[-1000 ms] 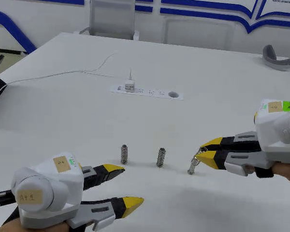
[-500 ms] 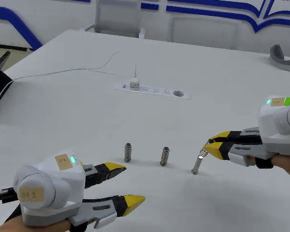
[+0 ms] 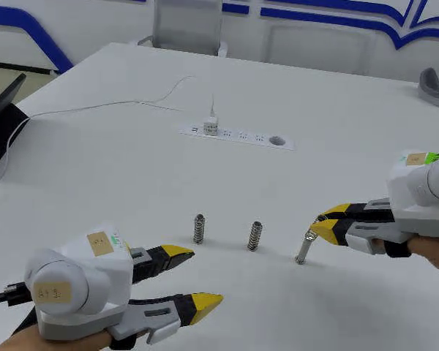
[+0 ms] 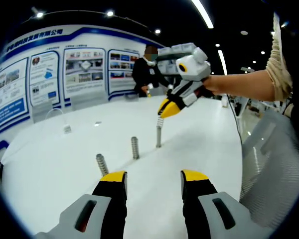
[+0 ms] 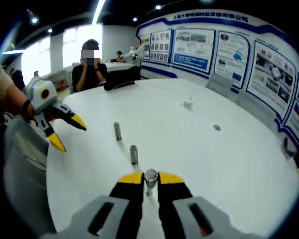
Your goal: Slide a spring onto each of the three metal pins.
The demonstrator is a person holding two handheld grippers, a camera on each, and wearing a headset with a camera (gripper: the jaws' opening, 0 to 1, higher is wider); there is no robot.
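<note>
White housings, grey jaws, yellow tips: left tongs (image 3: 197,276), right tongs (image 3: 319,225); beige sleeve (image 4: 281,64).

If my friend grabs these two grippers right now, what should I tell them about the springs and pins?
The left hand-held gripper is open and holds nothing, low over the white table.
The right hand-held gripper is shut on a small silver coil spring, which sits on the top of the right-hand metal pin.
Done: the left pin and the middle pin each wear a spring.
Left to do: push this last spring down its pin, then let go.
</note>
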